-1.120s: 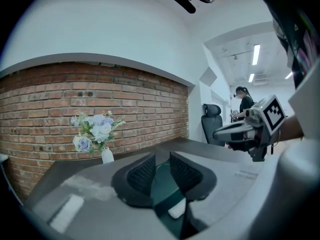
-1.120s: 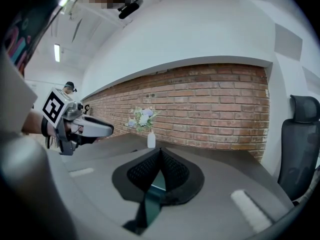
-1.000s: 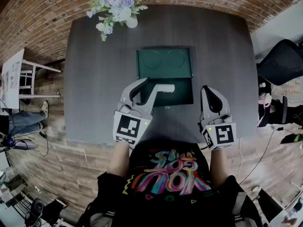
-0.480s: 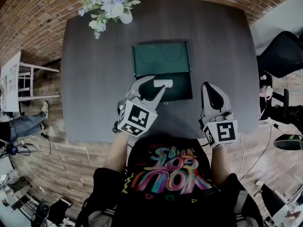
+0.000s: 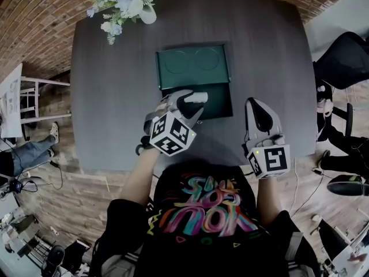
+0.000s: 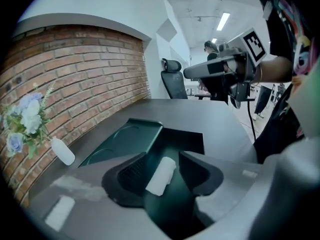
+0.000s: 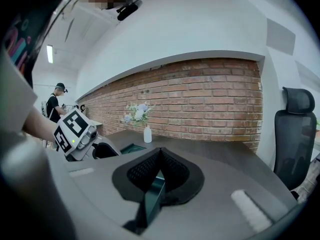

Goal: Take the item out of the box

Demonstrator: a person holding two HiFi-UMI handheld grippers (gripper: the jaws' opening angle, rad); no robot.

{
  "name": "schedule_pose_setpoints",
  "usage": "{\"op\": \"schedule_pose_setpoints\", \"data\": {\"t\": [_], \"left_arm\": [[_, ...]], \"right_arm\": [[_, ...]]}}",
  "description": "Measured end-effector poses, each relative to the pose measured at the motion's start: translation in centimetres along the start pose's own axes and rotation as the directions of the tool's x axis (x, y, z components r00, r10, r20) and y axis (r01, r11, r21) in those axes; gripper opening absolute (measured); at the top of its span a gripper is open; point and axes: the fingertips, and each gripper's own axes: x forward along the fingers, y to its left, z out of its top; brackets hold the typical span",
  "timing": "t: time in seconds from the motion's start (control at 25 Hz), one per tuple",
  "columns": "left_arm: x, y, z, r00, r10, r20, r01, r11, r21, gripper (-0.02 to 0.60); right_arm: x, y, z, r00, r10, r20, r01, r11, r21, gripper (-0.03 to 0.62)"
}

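Brick wall point(image 6: 80, 79), flower vase point(image 6: 62, 151) beyond green box point(image 6: 127, 139)

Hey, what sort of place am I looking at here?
Probably an office or shared workspace: a red brick wall, a black high-backed office chair and long ceiling strip lights surround the dark grey table.

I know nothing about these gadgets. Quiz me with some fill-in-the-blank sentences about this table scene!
1. The box, its lid open, is coloured ___.
2. The left claw, jaws apart, has the ___ item between them.
3. The right claw has jaws that are ___.
4. Behind the flowers stands a ___ wall.
Missing words: green, white, shut, brick.
The left claw's jaws have just been opening.
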Motion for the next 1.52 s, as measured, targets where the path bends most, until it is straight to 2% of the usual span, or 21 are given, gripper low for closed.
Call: {"op": "schedule_pose_setpoints", "data": {"t": [0.44, 1.12, 1.36, 1.52], "left_arm": [[3.1, -0.4, -2.4, 0.993, -0.025, -0.119, 0.033, 0.997, 0.064, 0.196], [6.2, -0.8, -5.5, 0.962, -0.044, -0.270, 0.084, 0.987, 0.137, 0.210], [7.0, -1.1, -6.3, 0.947, -0.072, -0.312, 0.111, 0.988, 0.110, 0.210], [7.2, -1.2, -6.4, 0.945, -0.086, -0.315, 0.123, 0.988, 0.098, 0.210]], "right_arm": [[-0.4, -0.8, -0.6, 1.000, -0.023, -0.005, 0.023, 0.999, 0.021, 0.002], [-0.2, -1.1, -1.0, 0.999, -0.038, -0.015, 0.039, 0.999, 0.024, 0.002], [0.2, -1.0, -1.1, 0.999, -0.040, -0.019, 0.040, 0.999, 0.031, 0.002], [0.4, -1.1, -1.3, 0.999, -0.036, -0.020, 0.037, 0.999, 0.033, 0.002]]}}
